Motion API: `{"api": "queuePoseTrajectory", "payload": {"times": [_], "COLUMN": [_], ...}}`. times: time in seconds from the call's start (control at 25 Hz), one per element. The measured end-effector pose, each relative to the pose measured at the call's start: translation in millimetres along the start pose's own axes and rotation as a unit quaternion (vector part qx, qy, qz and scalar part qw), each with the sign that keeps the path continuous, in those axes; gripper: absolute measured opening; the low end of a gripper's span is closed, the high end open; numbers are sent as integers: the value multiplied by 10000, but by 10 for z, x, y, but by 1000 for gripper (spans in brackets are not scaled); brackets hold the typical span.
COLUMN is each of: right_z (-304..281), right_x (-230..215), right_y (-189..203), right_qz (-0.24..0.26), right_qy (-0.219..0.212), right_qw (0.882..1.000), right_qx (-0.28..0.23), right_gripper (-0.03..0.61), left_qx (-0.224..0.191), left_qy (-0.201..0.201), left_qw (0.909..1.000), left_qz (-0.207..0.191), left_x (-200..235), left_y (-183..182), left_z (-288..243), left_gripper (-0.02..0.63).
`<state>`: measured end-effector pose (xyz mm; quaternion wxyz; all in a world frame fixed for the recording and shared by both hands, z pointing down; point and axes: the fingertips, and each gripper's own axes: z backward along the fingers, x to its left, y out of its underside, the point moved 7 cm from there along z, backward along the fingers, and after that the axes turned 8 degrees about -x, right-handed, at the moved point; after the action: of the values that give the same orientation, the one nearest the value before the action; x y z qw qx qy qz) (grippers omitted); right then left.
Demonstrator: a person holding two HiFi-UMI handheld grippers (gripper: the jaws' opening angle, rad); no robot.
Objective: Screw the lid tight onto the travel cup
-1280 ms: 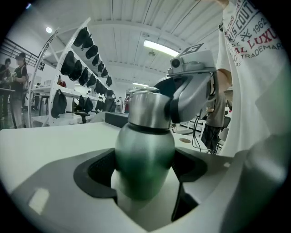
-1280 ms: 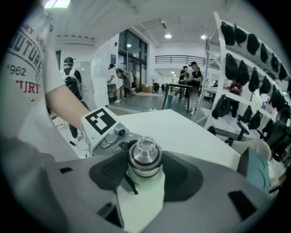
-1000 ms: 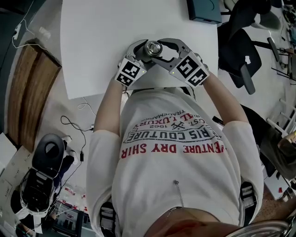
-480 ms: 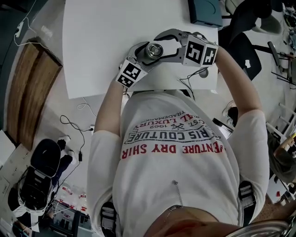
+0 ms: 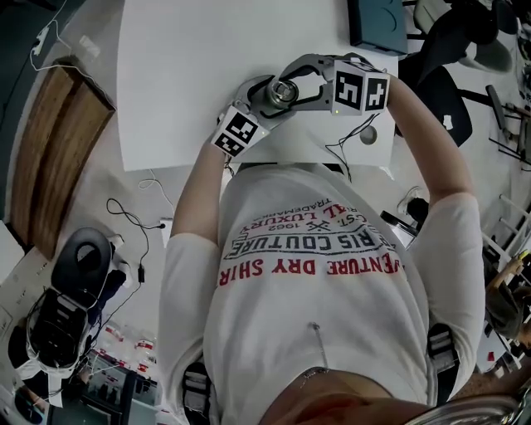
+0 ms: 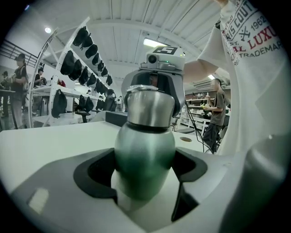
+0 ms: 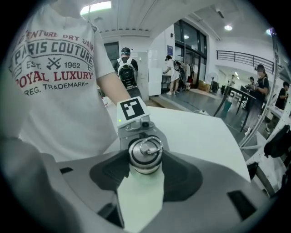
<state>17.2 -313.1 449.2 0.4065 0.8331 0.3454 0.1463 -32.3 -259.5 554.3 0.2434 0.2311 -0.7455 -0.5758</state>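
Observation:
The travel cup [image 5: 280,90] stands at the near edge of the white table [image 5: 191,75]; it has a green body [image 6: 144,159] and a steel lid [image 6: 150,107] with a ring on top. My left gripper [image 5: 267,93] reaches in from the near left and is shut on the green body, whose sides the dark pads [image 6: 97,173] meet. My right gripper [image 5: 290,85] comes from the right and tilts down over the lid [image 7: 145,154]. Its jaws have just been closing, and they now hold the lid between them.
A dark box [image 5: 377,21] lies at the table's far right corner. A small round thing [image 5: 368,134] and a thin cable [image 5: 344,145] lie near the right front edge. A black chair [image 5: 440,100] stands to the right, and a wooden bench [image 5: 50,149] to the left.
My right gripper has rolled and swung from the cup's near right round to its right side, so its marker cube now sits higher in the head view. My left gripper and the cup stayed put.

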Motion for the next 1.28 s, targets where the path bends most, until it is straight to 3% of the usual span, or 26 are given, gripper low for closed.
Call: {"api": "queuePoseTrajectory", "payload": {"times": [0.2, 0.36, 0.52, 0.68, 0.76, 0.84, 0.92, 1.08, 1.28], "right_z": [-10, -12, -46, -85, -102, -112, -110, 25, 192], "right_x": [79, 190, 288, 396, 451, 476, 483, 444, 206], "right_y": [-4, 9, 5, 9, 14, 21, 45, 121, 124], "right_qz": [-362, -884, -1558, -2156, -2339, -2399, -2324, -1955, -1279], "right_qy": [659, 1541, 2534, 3452, 3818, 4008, 3880, 2819, 1550], "right_qw": [9970, 9833, 9529, 9103, 8904, 8798, 8870, 9329, 9775], "right_qx": [-182, -394, -589, -756, -818, -883, -935, -1092, -634], "right_gripper": [236, 235, 235, 236, 236, 236, 236, 270, 272], "left_qx": [-3, 7, 22, 31, 32, 32, 34, 38, 39], "left_qy": [5, 2, 5, -7, -3, 3, -12, -17, -15], "left_qw": [10000, 10000, 10000, 10000, 10000, 10000, 10000, 10000, 10000], "left_qz": [4, -4, -23, -41, -48, -51, -51, -44, -40], "left_x": [-13, -37, -45, -76, -100, -107, -104, -102, -58], "left_y": [-2, -6, -6, 5, 8, 2, -3, 5, 2], "left_z": [19, 14, 14, -8, -23, -30, -38, -59, -43], "left_gripper": [383, 383, 383, 383, 385, 385, 383, 383, 383]}}
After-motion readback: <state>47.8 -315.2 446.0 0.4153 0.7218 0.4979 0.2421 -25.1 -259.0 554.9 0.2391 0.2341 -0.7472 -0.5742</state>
